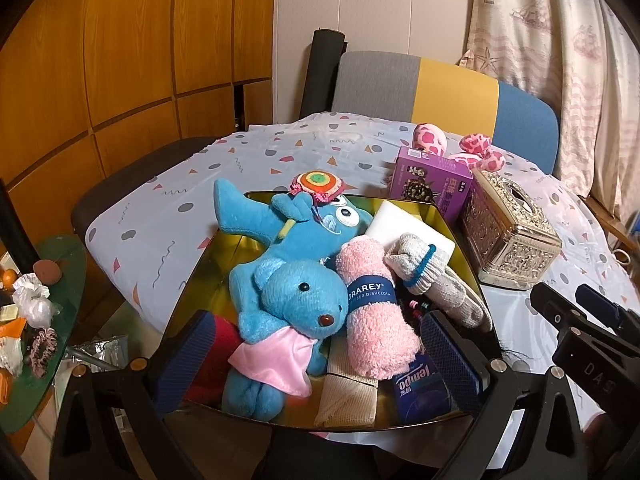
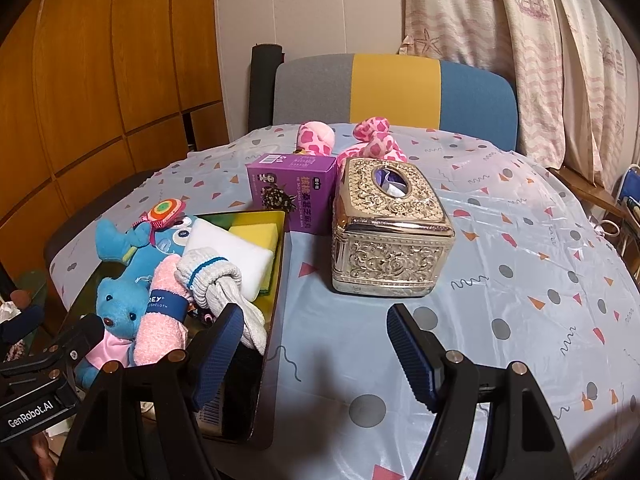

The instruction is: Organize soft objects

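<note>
Beside the toy-filled tray [image 2: 280, 248], an ornate tissue box [image 2: 390, 236] fronts the right gripper [image 2: 316, 344], jaws spread empty.

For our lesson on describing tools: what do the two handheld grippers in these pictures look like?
Each gripper has a black plastic frame with two angled struts, metal rivets at the joints, and two flat fingers covered in dark blue ribbed pads. The left gripper carries white "GenRobot.AI" lettering on its body, seen from the right wrist camera. The right gripper shows the pale letters "DAS" on its side.

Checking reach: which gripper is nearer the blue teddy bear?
Left. The left gripper hangs open right over the blue teddy bear in the tray. The right gripper hovers open over bare tablecloth beside the tray.
</note>
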The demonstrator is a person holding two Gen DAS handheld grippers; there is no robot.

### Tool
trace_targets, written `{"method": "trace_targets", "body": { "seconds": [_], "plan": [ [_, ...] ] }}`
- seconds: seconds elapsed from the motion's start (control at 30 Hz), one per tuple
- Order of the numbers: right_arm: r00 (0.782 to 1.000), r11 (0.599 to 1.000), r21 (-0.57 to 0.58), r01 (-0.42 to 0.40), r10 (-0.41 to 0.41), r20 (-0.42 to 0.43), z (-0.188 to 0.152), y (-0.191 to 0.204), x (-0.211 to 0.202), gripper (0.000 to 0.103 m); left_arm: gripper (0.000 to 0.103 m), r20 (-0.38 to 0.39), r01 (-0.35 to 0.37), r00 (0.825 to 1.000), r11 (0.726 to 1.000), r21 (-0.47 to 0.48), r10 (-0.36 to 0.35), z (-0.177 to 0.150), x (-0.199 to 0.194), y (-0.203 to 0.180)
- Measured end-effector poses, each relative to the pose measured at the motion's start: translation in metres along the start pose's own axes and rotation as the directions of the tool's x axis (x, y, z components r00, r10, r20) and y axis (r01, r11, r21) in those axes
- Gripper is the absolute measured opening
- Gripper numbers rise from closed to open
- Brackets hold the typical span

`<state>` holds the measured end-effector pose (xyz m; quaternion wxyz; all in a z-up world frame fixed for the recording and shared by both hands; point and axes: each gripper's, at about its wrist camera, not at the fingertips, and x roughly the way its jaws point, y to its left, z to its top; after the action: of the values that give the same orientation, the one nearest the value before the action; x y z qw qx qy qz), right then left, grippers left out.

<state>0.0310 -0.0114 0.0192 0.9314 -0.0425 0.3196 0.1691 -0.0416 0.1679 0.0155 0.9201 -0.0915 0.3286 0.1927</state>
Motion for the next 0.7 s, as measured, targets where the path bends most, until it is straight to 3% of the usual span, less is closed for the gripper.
{"method": "trace_targets", "body": {
  "seconds": [0.7],
  "plan": [
    [1.0,1.0,0.004,0.004,-0.004,0.001,-0.0006,-0.0006,-0.0003,0.075,0.103,-0.007,0.0,1.0,1.0,0.002,0.0,-0.0009,0.0013,-0.0009]
  ]
}}
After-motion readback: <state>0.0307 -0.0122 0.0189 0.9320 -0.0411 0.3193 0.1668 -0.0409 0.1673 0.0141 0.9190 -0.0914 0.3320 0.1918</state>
